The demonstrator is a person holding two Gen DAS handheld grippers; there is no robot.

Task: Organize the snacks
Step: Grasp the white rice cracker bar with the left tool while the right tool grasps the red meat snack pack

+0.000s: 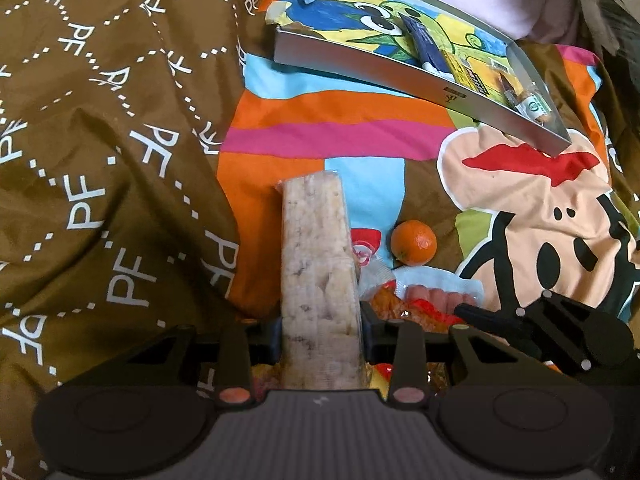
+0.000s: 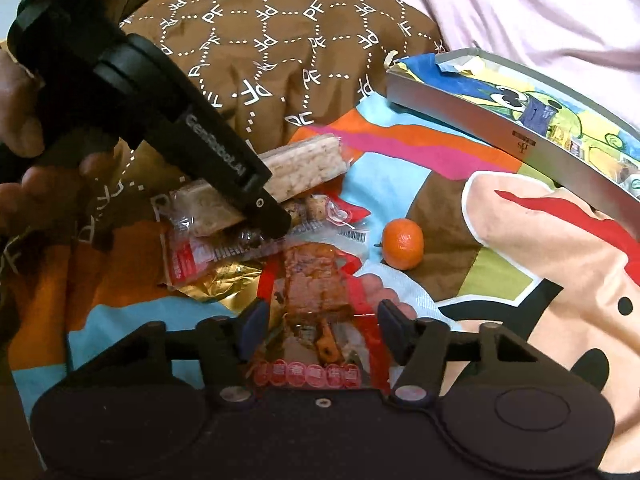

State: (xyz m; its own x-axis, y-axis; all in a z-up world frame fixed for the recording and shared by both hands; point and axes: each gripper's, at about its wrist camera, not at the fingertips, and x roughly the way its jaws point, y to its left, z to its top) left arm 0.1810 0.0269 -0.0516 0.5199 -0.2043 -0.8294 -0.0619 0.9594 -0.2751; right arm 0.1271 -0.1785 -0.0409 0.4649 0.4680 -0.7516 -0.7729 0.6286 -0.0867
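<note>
My left gripper (image 1: 320, 330) is shut on a long pale rice-cracker bar in clear wrap (image 1: 316, 264), held just above a pile of snack packets. The right wrist view shows that gripper (image 2: 268, 216) clamping the bar (image 2: 304, 170). My right gripper (image 2: 320, 330) is open, its fingers on either side of a red packet of brown dried meat (image 2: 316, 300) that lies on the bedspread. A small orange (image 1: 414, 242) (image 2: 402, 243) lies to the right of the pile. A shallow grey box (image 1: 360, 62) (image 2: 460, 114) with a cartoon lining holds several snacks at the back right.
A brown quilt with white "PF" print (image 1: 100, 140) rises on the left. The colourful cartoon bedspread (image 1: 340, 120) lies under everything. More packets, one gold (image 2: 216, 280) and one clear and red (image 2: 188, 256), lie under the bar. Pink fabric (image 2: 520, 8) lies behind the box.
</note>
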